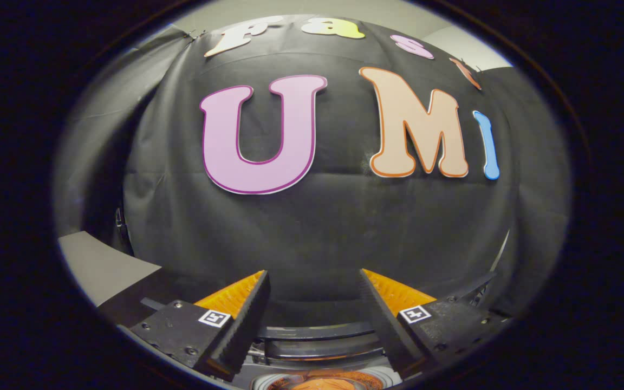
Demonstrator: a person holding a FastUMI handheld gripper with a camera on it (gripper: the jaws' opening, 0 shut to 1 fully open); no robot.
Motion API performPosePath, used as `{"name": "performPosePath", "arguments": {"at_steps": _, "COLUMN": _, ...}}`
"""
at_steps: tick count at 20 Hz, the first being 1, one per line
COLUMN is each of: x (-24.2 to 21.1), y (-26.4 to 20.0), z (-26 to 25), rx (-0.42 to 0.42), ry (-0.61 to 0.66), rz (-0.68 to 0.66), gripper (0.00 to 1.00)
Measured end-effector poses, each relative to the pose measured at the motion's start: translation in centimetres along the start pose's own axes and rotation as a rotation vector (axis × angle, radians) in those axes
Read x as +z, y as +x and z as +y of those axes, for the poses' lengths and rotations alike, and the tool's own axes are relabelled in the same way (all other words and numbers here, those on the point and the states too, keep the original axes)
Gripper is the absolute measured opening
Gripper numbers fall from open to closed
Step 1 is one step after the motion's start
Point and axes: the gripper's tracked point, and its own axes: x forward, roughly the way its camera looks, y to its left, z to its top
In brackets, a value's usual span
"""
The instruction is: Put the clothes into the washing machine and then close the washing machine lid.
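Washing machine (317, 338) below spread tongs (314, 281) — clothes (325, 382) inside.

dim booth, soft light from above, strong fisheye bend at edges, center sharp.

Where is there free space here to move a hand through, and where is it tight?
The gripper is open, and the gap between its fingers holds nothing. Beyond them only the black cloth wall stands. Low between the fingers it is crowded: the washing machine rim curves there, with orange clothes below it.
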Motion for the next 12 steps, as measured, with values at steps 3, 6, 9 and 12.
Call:
{"name": "performPosePath", "arguments": {"at_steps": 3, "x": -0.1, "y": -1.1, "z": -0.1, "rx": -0.002, "ry": 0.002, "rz": -0.007, "gripper": 0.98}}
{"name": "performPosePath", "arguments": {"at_steps": 6, "x": -0.3, "y": -1.8, "z": -0.1, "rx": 0.001, "ry": 0.002, "rz": -0.009, "gripper": 0.98}}
{"name": "performPosePath", "arguments": {"at_steps": 9, "x": -0.5, "y": -2.5, "z": -0.2, "rx": -0.010, "ry": 0.009, "rz": -0.011, "gripper": 0.98}}
{"name": "performPosePath", "arguments": {"at_steps": 12, "x": -0.9, "y": -2.8, "z": -0.2, "rx": -0.014, "ry": 0.002, "rz": 0.012, "gripper": 0.98}}
